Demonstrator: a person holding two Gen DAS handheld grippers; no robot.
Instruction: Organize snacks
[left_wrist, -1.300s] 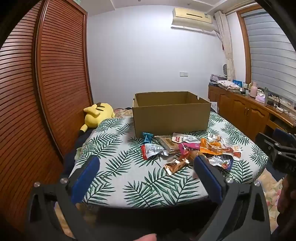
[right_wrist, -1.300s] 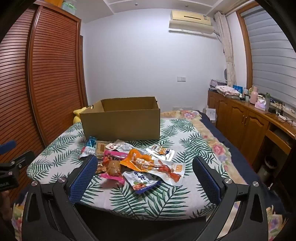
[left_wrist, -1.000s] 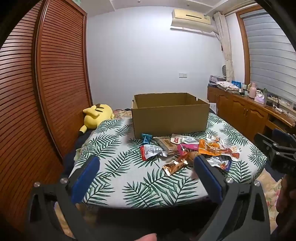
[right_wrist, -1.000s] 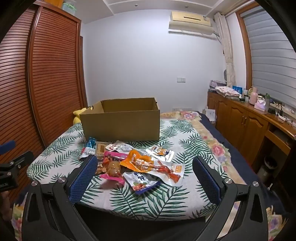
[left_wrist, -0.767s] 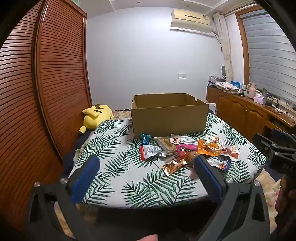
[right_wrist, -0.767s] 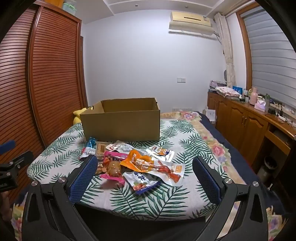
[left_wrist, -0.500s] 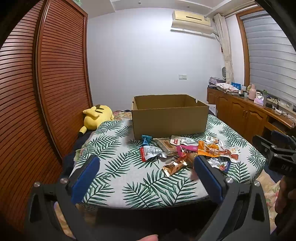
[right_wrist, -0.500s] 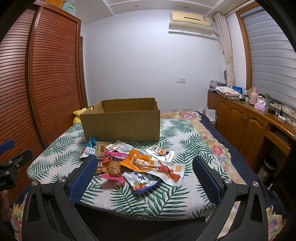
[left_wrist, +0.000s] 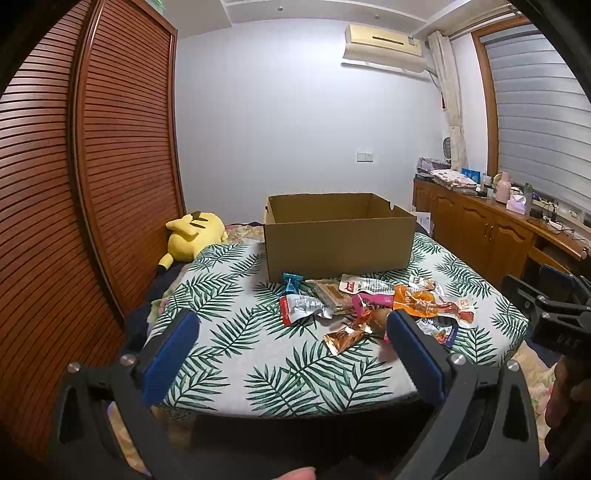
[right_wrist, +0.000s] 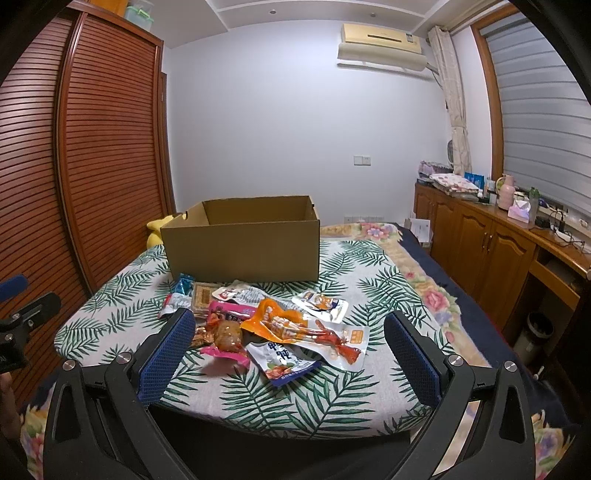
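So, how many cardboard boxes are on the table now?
1. The cardboard box stands open-topped on the far part of the leaf-print table, just behind the pile of snack packets. No second box shows in either view.

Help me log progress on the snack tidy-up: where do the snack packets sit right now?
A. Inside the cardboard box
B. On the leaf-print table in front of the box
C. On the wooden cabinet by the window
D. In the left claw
B: the snack packets lie scattered on the leaf-print table in front of the open cardboard box, and both the left claw and right claw are open and hold nothing.
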